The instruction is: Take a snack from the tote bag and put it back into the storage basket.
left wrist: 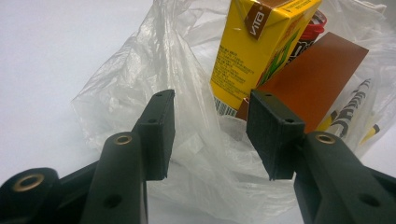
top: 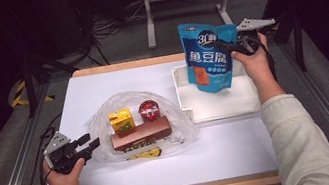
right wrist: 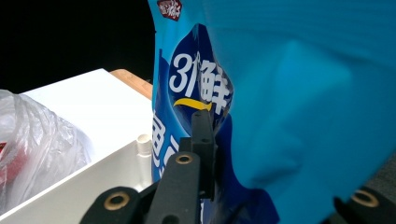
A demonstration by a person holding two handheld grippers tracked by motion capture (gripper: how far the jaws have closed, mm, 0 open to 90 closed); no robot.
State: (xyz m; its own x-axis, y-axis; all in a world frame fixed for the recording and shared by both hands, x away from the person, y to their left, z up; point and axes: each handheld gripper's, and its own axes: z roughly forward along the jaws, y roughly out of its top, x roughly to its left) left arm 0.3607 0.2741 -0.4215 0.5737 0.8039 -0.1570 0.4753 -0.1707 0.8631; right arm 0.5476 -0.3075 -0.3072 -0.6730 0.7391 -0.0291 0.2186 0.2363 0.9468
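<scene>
A blue snack bag [top: 210, 57] stands upright over the white tray [top: 220, 106], with my right gripper [top: 225, 45] shut on its upper right edge. In the right gripper view the bag [right wrist: 289, 93] lies between the jaws of that gripper [right wrist: 275, 158] and hides the right one. My left gripper [top: 90, 141] is open at the left edge of a crumpled clear plastic bag [top: 178, 125]. Loose film [left wrist: 121, 88] lies in the gap of this gripper [left wrist: 210, 130], unpinched. On the plastic are a yellow drink carton [top: 121, 121], a red can [top: 148, 110] and a brown box [top: 141, 133].
A yellow-and-black packet [top: 145, 154] lies under the plastic near the brown box. The tray's wall [right wrist: 84, 182] stands beside the plastic bag [right wrist: 37, 140]. The white tabletop [top: 223, 153] has a wooden front edge. Metal frame rails run along both sides.
</scene>
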